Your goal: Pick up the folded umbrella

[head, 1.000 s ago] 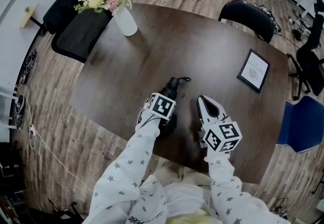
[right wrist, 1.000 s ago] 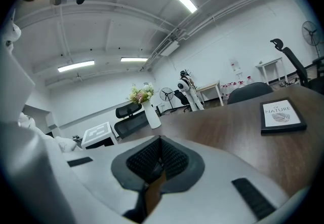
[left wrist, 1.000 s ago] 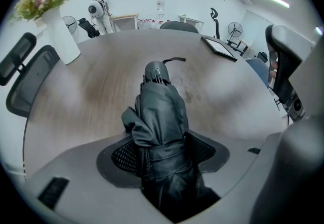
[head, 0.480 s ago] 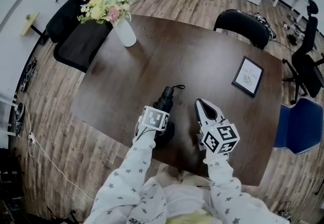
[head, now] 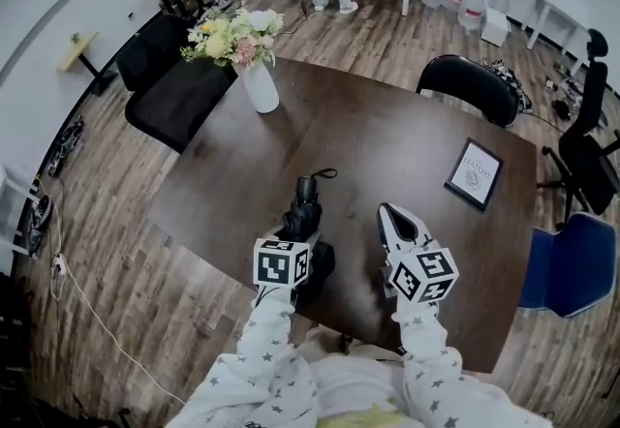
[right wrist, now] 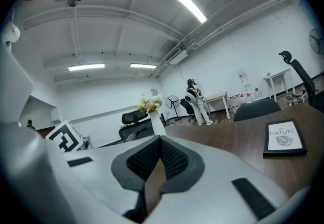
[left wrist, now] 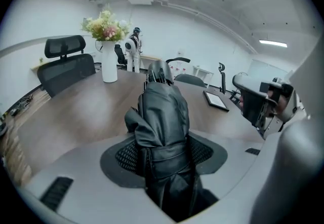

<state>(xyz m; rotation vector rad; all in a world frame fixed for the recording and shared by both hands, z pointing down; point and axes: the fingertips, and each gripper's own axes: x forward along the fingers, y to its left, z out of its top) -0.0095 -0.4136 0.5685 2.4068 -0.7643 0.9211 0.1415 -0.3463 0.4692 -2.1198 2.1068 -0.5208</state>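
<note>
Now the left claw (left wrist: 163,153) is clamped round the folded black umbrella (left wrist: 162,111) in its glossy sleeve. The ribbed pads press its lower half from both sides, over the buttoned strap. The jaws have just been closing onto it, and against the view of a second ago the claw and its marker cube sit higher and nearer the head camera. The umbrella has gone up with them. It juts forward and upward out of the claw, its far end with the cord loop pointing away from the person.

From the left gripper view I judge the whole umbrella clear of the dark brown wooden desk (head: 387,140), though the head view alone would not settle whether that far end has left the surface. If so, the pickup is essentially made. What remains is to keep the grip firm, since the sleeve looks slick and could slide between the pads.

Just to the right of the holding claw, apart from it and from the umbrella, the right claw (head: 392,216) hovers over the desk with its jaws pressed together on nothing. It has barely shifted and plays no part in the lift.

Further out beyond the right claw lies a black-framed white card (head: 474,173), flat on the desk. Beyond the left claw, at the far edge, stands a white vase of pale flowers (head: 260,87).
</note>
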